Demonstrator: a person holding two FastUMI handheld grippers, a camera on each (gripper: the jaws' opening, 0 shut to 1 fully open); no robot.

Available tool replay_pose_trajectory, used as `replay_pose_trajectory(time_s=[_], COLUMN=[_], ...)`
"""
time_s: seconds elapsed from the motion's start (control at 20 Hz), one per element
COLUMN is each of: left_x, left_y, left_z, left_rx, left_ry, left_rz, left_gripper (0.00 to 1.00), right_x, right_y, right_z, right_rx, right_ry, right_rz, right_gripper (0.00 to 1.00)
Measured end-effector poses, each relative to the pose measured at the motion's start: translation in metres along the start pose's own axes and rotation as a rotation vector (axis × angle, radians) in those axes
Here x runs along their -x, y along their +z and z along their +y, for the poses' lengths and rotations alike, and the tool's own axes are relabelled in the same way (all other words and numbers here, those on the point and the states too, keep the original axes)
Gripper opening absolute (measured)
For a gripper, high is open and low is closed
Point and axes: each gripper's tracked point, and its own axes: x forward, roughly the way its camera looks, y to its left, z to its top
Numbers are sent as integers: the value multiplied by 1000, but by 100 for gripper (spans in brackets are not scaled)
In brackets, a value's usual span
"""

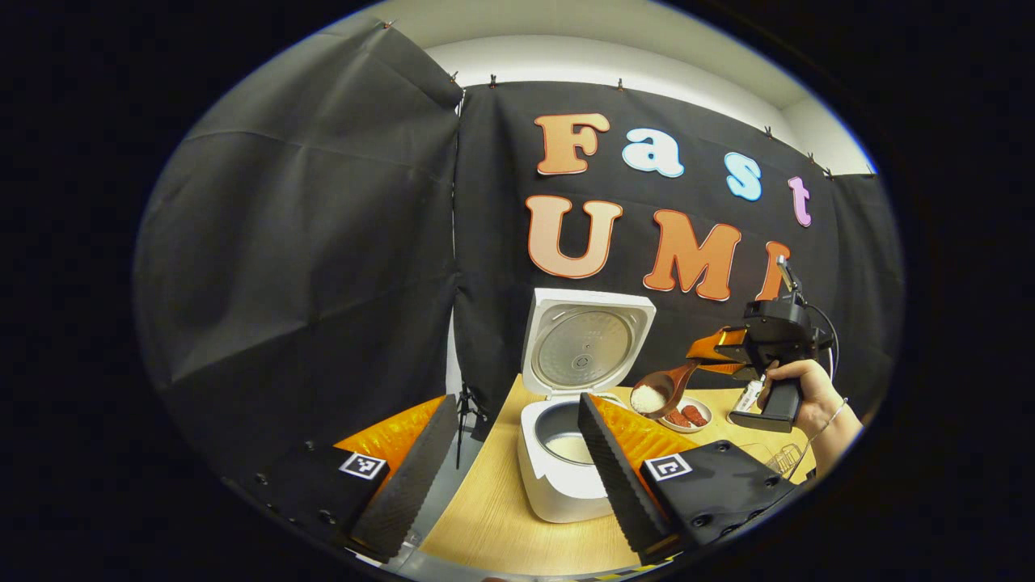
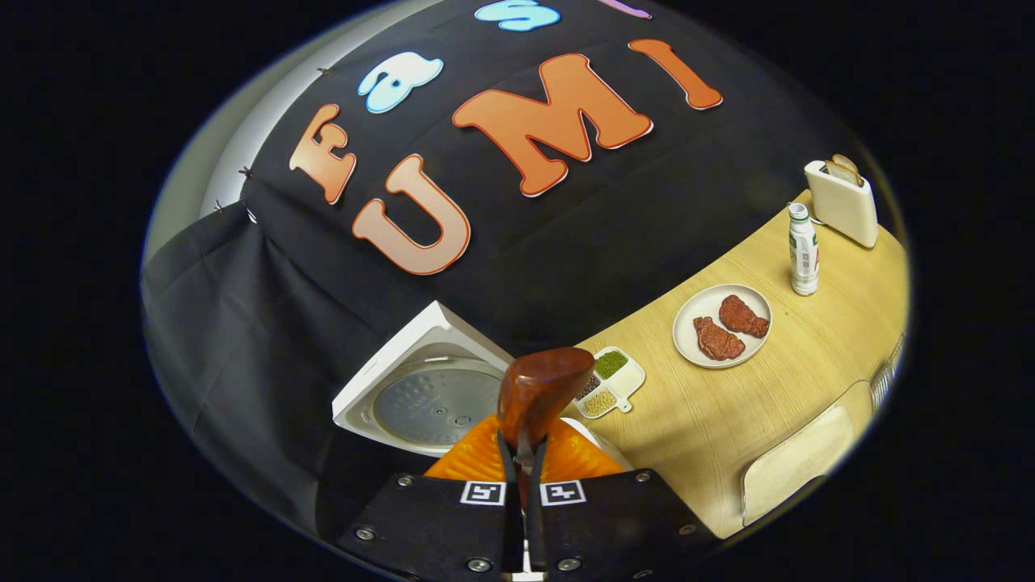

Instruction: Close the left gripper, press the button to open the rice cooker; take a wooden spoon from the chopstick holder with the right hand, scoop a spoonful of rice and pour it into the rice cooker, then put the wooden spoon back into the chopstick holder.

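**Spoonful of rice up in the air, cooker lid wide open**

So the biggest thing here is the wooden tabletop (image 2: 728,420), light grain, running off to the right in the right gripper view. On its left end sits the white rice cooker (image 1: 558,477) with its lid (image 1: 584,343) flipped straight up, metal inner plate facing the camera. In the left gripper view you can look down into the pot and there's something pale at the bottom.

The left hand-held gripper (image 1: 505,473) hangs in front of the cooker with its two fingers spread wide, nothing between them, the cooker showing through the gap.

The right hand-held gripper (image 1: 716,356) is up above the tabletop to the right of the cooker, held by a hand (image 1: 800,388). It's clamped on the handle of the wooden spoon (image 1: 659,392), and the bowl of the spoon carries a heap of white rice (image 1: 648,398), hanging near the open pot but off to its right. From the right gripper view the spoon's back sticks up right between the pinched fingers.

Smaller stuff: a toaster (image 2: 842,202) at the far end, a plate (image 2: 722,326) with two reddish pieces of meat, a small bottle (image 2: 803,249), and a little divided dish (image 2: 610,380) of green and yellowish beans just beside the cooker.
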Motion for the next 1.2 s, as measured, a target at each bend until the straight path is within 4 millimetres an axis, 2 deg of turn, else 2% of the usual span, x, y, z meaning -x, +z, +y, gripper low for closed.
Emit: replay_pose_trajectory(time_s=[0.5,1.2], left_x=[0,2], left_y=[-2,-2], left_z=[10,6], left_rx=[9,1], left_ry=[11,-10], left_rz=[-2,-6], left_gripper=[100,100], right_x=[-4,-3], right_y=[-2,-1], right_z=[28,41], right_rx=[127,311], right_ry=[28,40], right_rz=[-32,-82], right_gripper=[1,1])
